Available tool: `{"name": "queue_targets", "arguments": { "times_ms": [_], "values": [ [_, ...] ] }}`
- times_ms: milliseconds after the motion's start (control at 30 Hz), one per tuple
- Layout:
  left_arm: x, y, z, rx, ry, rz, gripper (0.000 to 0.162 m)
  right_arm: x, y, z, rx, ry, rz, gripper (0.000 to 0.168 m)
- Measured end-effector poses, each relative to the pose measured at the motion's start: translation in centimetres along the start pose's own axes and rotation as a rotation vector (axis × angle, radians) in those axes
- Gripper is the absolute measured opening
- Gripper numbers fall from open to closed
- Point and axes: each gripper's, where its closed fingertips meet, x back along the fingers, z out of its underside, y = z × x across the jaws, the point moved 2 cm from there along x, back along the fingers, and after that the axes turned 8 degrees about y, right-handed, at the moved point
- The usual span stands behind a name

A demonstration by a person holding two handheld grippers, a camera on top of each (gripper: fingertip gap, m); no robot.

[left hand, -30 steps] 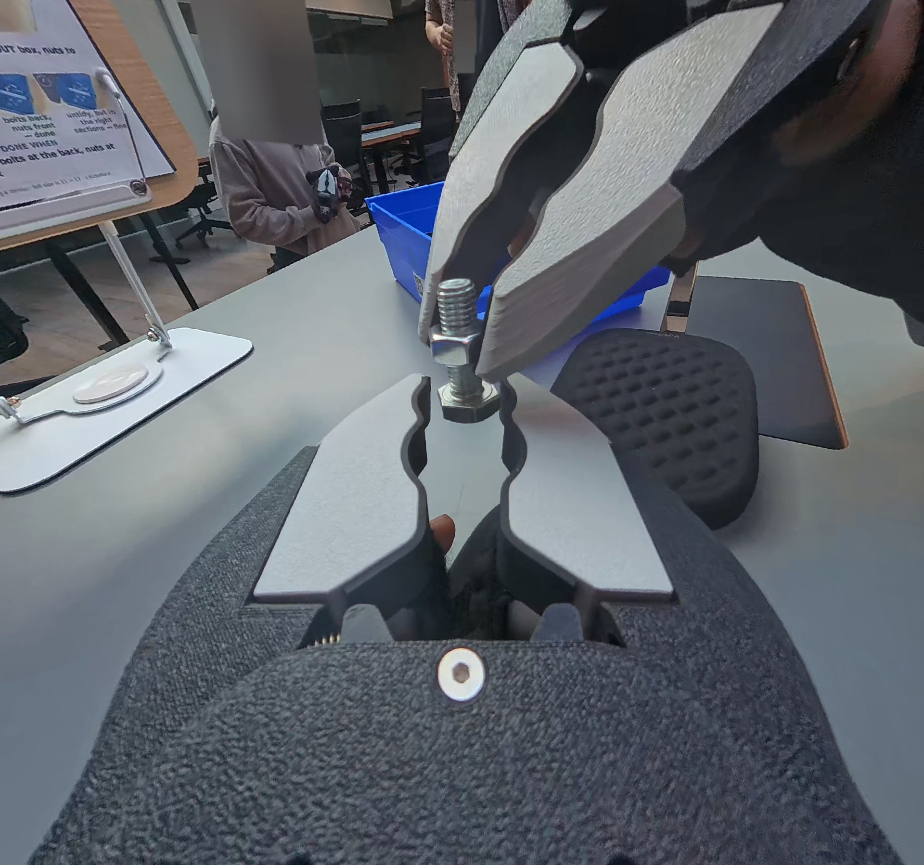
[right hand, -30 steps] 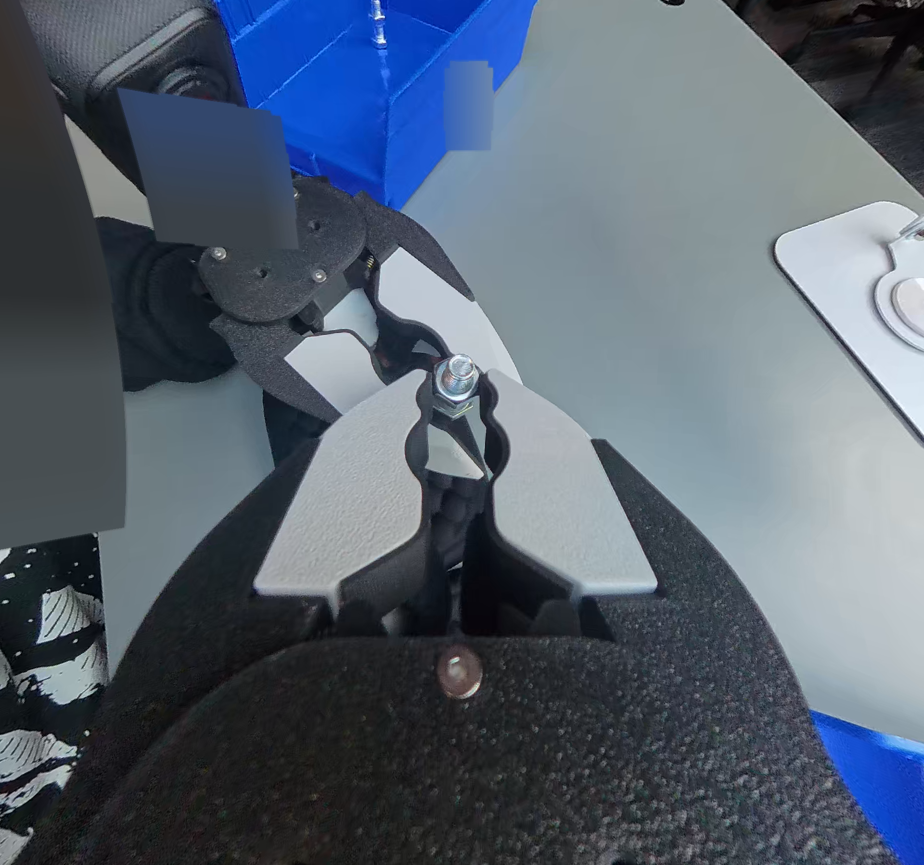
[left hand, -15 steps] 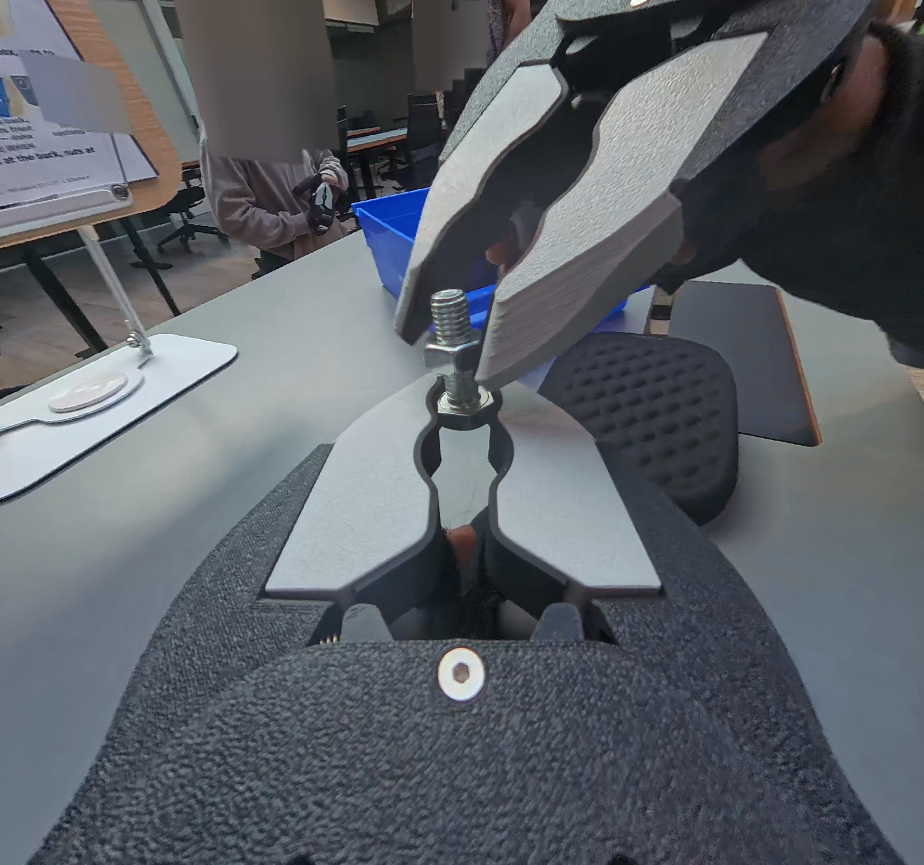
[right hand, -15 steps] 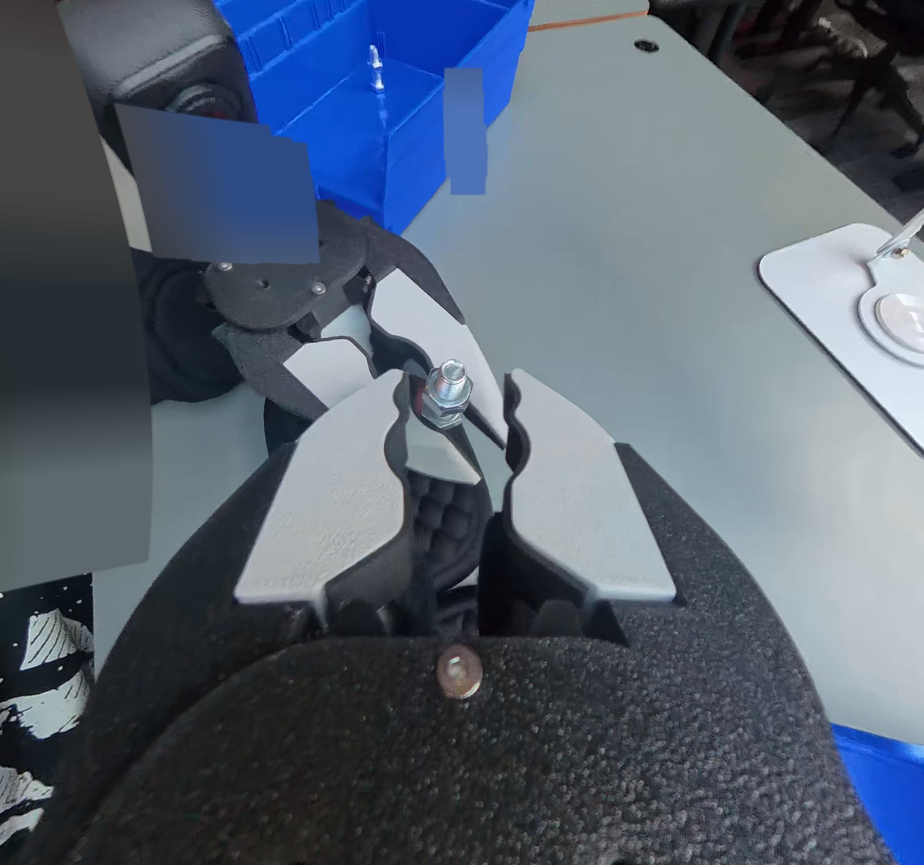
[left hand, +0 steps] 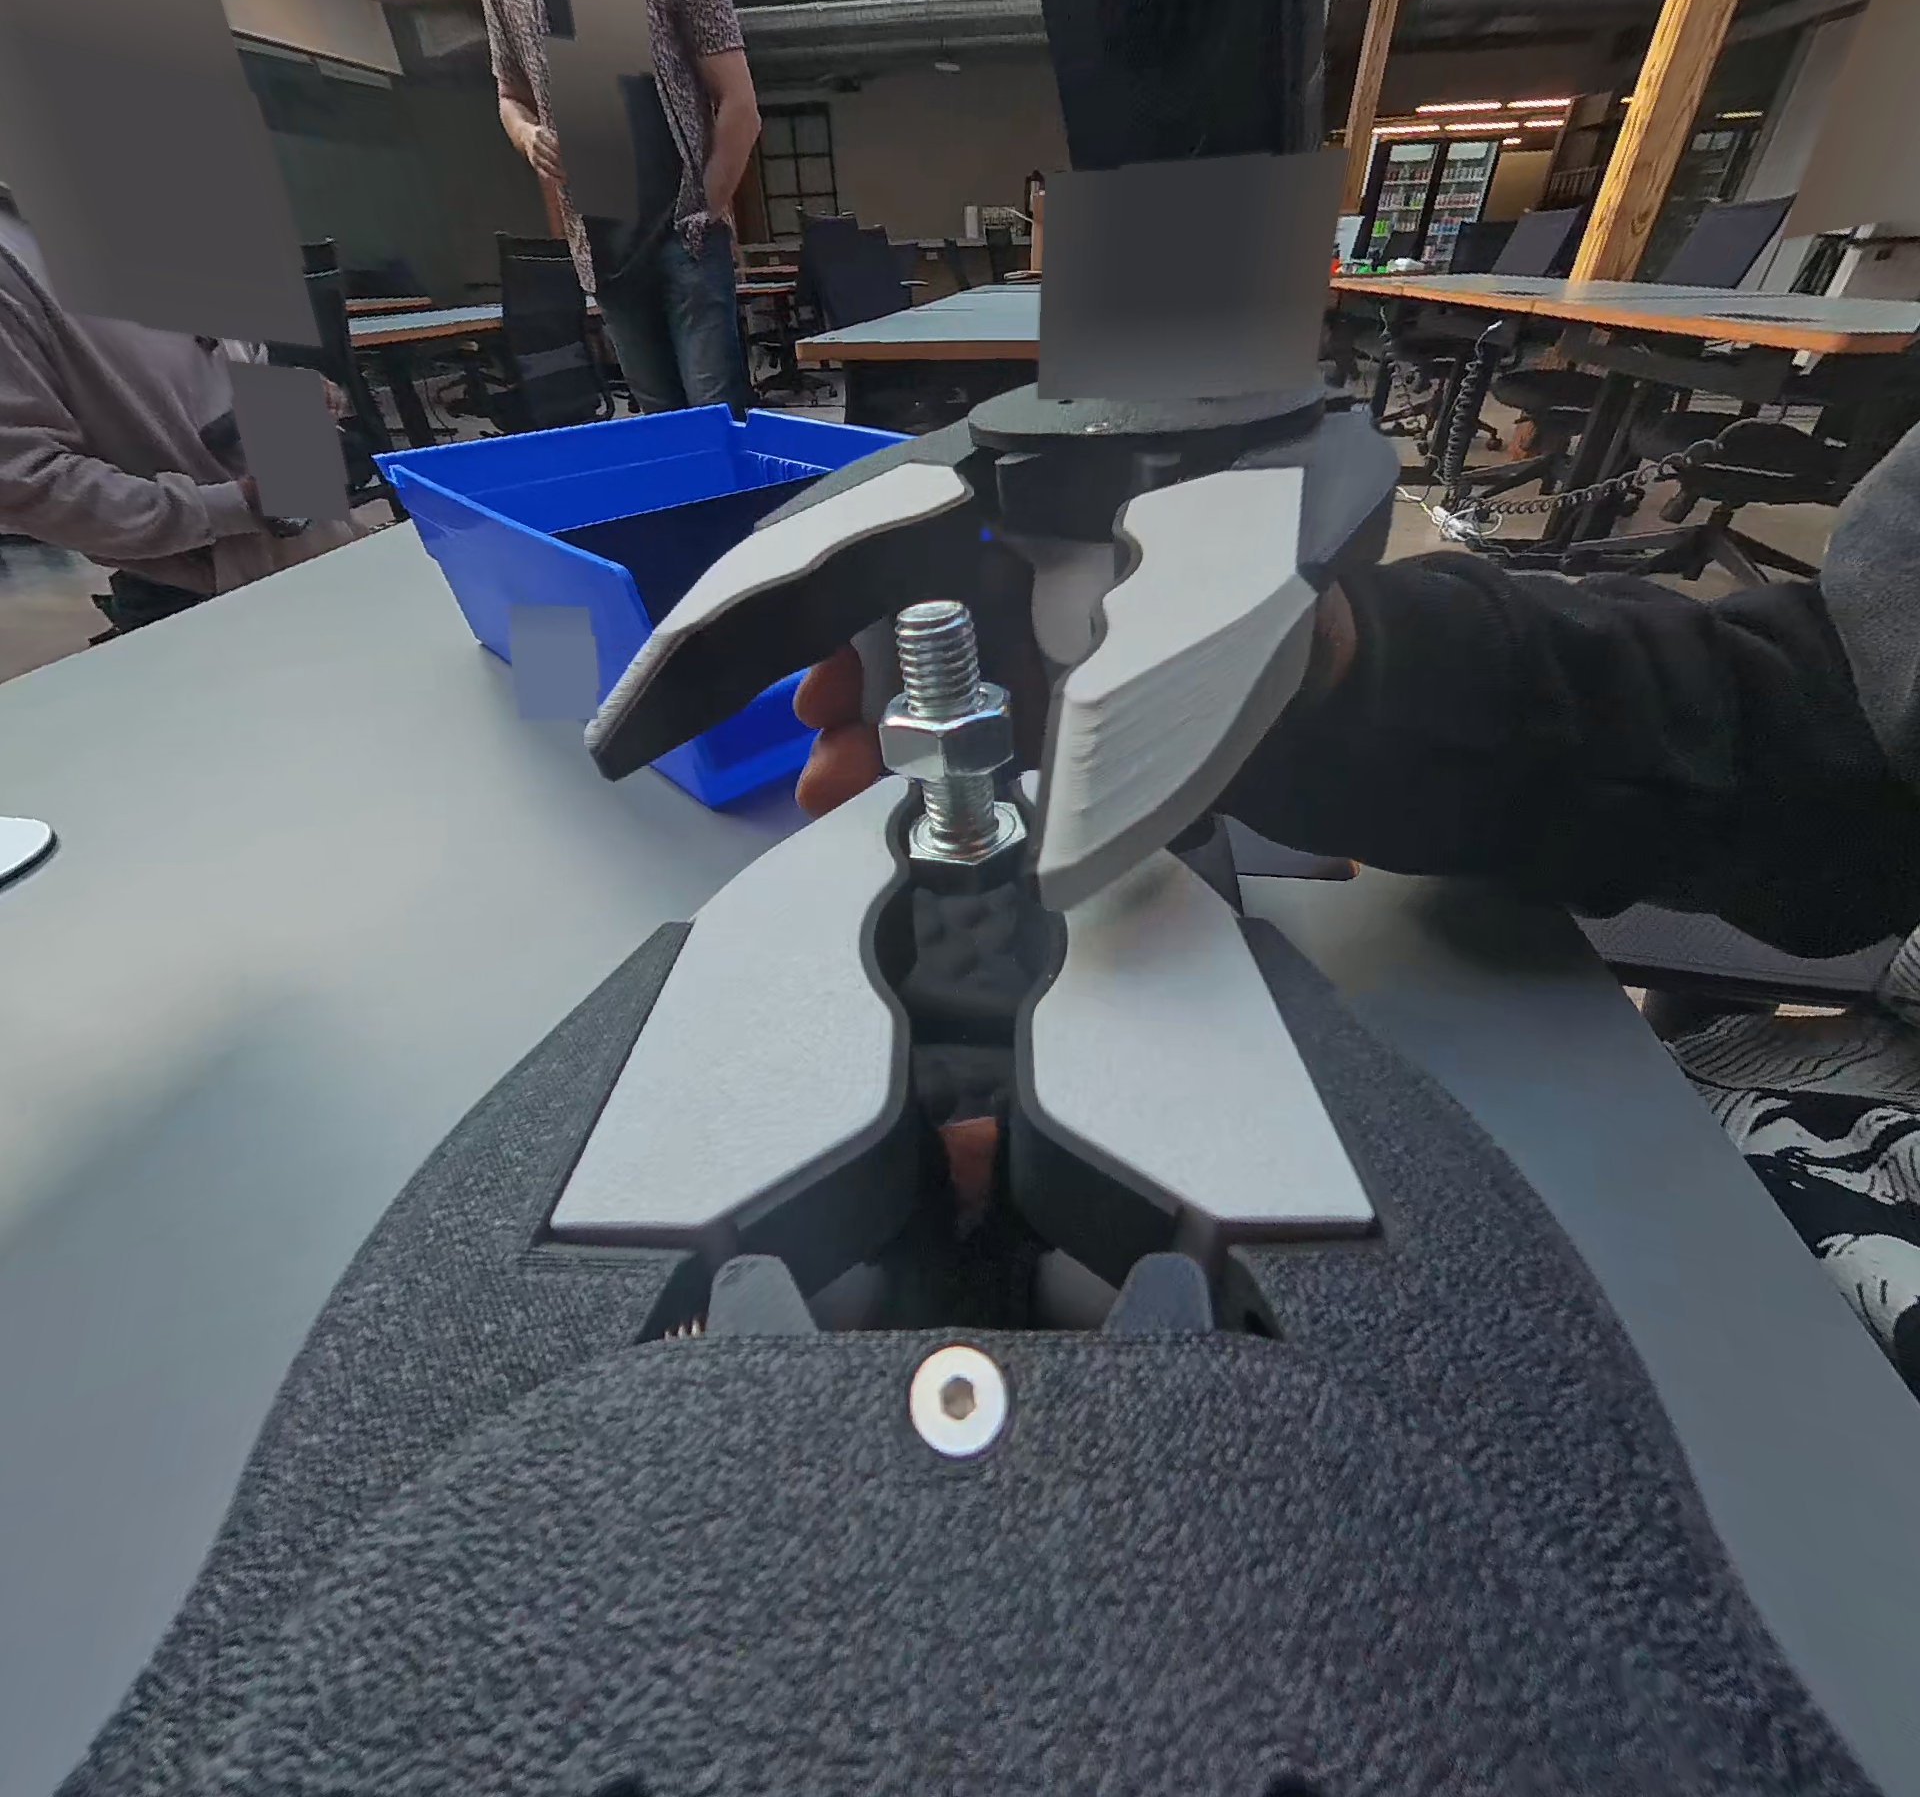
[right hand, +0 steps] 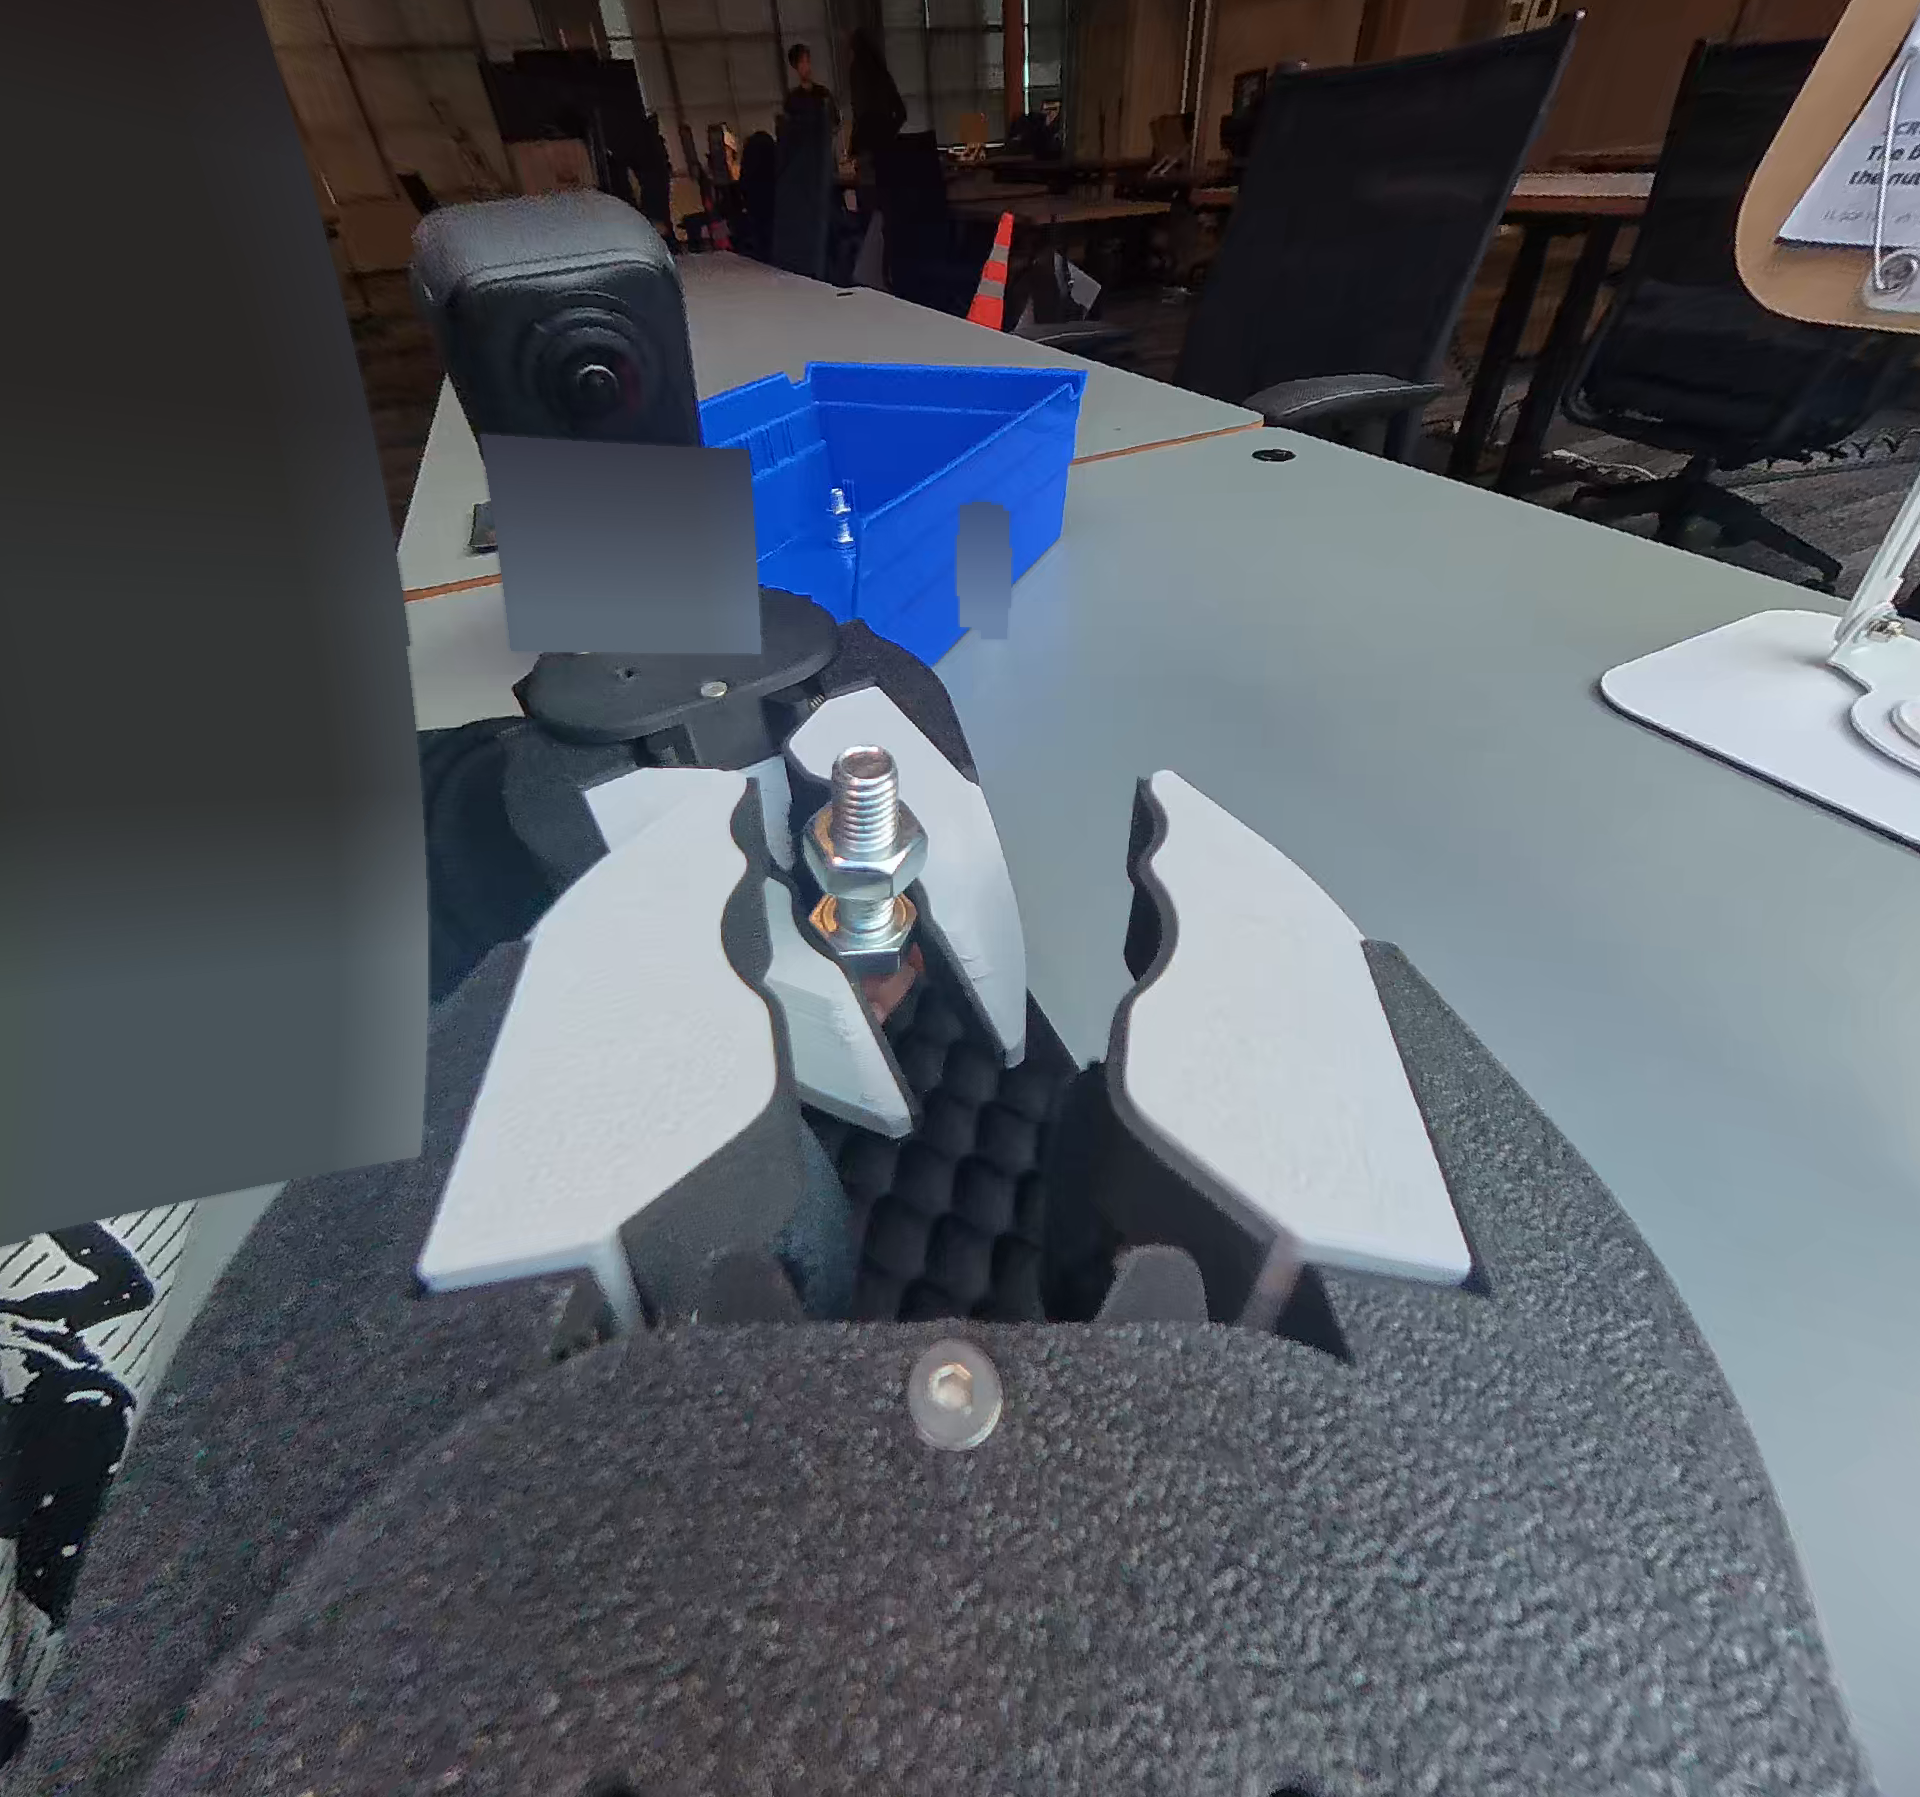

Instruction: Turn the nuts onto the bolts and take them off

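Observation:
A silver bolt (left hand: 938,651) stands upright with a hex nut (left hand: 945,735) threaded partway down its shaft. My left gripper (left hand: 961,864) is shut on the bolt's head at its fingertips and holds it above the grey table (left hand: 260,812). My right gripper (right hand: 951,791) is open wide. Its fingers stand on either side of the bolt (right hand: 864,802) and nut (right hand: 864,856) without touching them. In the left wrist view the right gripper (left hand: 852,791) reaches in from above and behind the bolt. The left gripper's fingers (right hand: 831,1020) show below the nut in the right wrist view.
A blue bin (left hand: 582,542) stands on the table behind the grippers, with another bolt (right hand: 840,516) upright inside it. A white stand base (right hand: 1766,708) lies at the right. A black dimpled pad (right hand: 956,1176) lies under the grippers. People stand beyond the table. The grippers' ends are close to 5 cm from one another.
My left gripper closed onto the bolt's head. My right gripper let go of the nut and opened wide around it. Both views tilted up toward the room.

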Motion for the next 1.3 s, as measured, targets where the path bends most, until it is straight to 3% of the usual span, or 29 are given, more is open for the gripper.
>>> {"name": "queue_targets", "arguments": {
  "times_ms": [367,533,933,1300],
  "values": [
    [0.2,0.0,-0.1,0.006,-0.017,0.011,0.014,2.7,-1.0,0.4,-0.027,-0.041,0.043,0.062],
    [0.2,0.0,-0.2,0.006,-0.022,0.013,0.014,4.7,-2.1,0.8,-0.051,-0.087,0.115,0.03],
    [0.2,-0.1,-0.1,-0.003,-0.013,0.015,0.014,1.0,0.7,-0.3,-0.036,-0.095,-0.033,0.057],
    [0.2,-0.2,-0.1,-0.004,-0.016,0.024,0.014,0.6,-0.1,-0.2,-0.032,-0.08,0.004,0.056]
  ]
}}
